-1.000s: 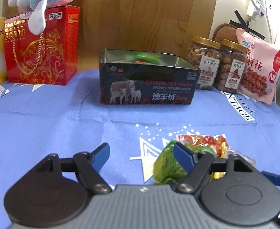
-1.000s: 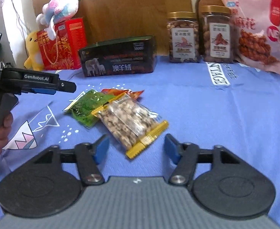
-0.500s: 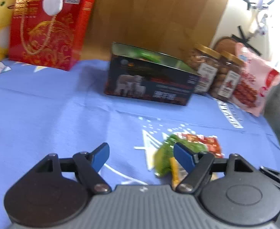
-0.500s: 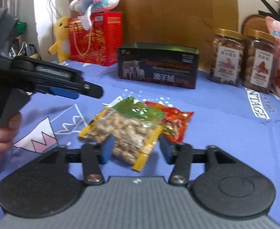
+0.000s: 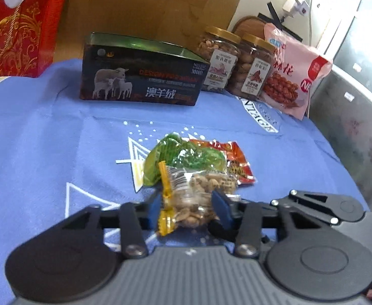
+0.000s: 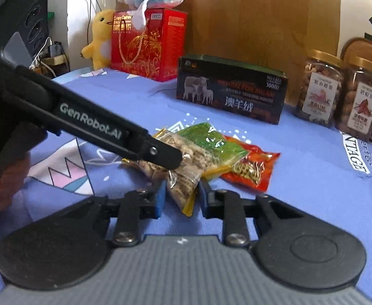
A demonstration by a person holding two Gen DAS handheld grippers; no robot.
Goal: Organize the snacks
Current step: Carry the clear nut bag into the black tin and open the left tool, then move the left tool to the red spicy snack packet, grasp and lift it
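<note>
Both grippers had closed around the same clear peanut packet [image 5: 198,198], the one with yellow sealed ends. From the left wrist camera, the left gripper [image 5: 188,209] had its blue pads against the packet's two sides. The right gripper [image 6: 182,194] pinched the packet's near end between narrowly spaced pads — the grip looked firm, though motion blur made actual contact hard to confirm. Part of the packet was hidden in the right view behind the left gripper's black finger, which crossed in front of it.

The packet lay on the blue cloth [image 5: 46,132], overlapping a green packet [image 5: 183,156] that in turn covered most of a red packet [image 6: 252,164]. Behind them stood the open dark tin [image 5: 140,76] — its contents could not be made out — with two nut jars [image 5: 220,58] and a pink bag [image 5: 295,73] beside it. The red gift box [image 6: 147,43] was cut off in the left view.
</note>
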